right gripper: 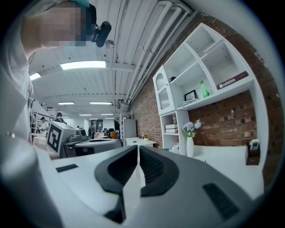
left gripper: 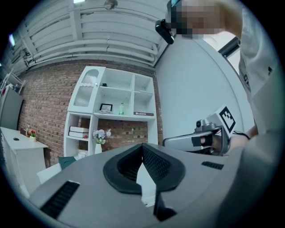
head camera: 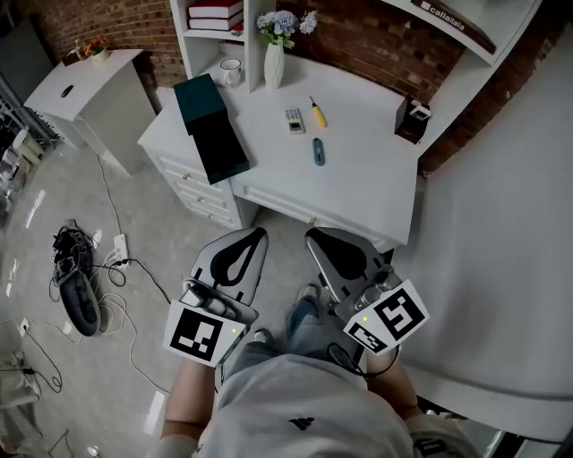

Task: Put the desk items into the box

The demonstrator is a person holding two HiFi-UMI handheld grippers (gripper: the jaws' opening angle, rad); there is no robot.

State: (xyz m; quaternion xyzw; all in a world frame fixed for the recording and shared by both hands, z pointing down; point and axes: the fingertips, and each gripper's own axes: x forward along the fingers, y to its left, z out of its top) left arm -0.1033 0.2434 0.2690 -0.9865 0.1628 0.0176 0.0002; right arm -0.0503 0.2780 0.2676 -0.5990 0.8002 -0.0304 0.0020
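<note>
Person stands at the desk's front side, both grippers held close to the body and short of the desk [head camera: 358, 179] front edge. Left gripper [head camera: 257, 234]: jaws pressed together at the tips, nothing between them. Right gripper [head camera: 313, 236]: jaws likewise closed and empty. Neither touches any desk item. On the desk, nearest the front edge: a small blue tool [head camera: 318, 150], exact type not readable, lying alone near the middle. Left end of the desk: dark teal box [head camera: 210, 125], lying open, its near end overhanging the desk's front-left corner; nothing visible inside it. Further back, mid-desk: small grey remote-like device [head camera: 295, 120] with a yellow-handled screwdriver [head camera: 318, 112] just beside it on its right, the two apart. Right end of the desk: dark desk organiser [head camera: 412, 119], upright. Back edge of the desk: white vase with pale flowers [head camera: 274, 63], and a white mug [head camera: 231, 70] to its left. Behind the desk, a white shelf unit [head camera: 190, 40] against a brick wall, books [head camera: 215, 13] stacked in it. Floor left of the desk: cables and a power strip [head camera: 118, 246].
</note>
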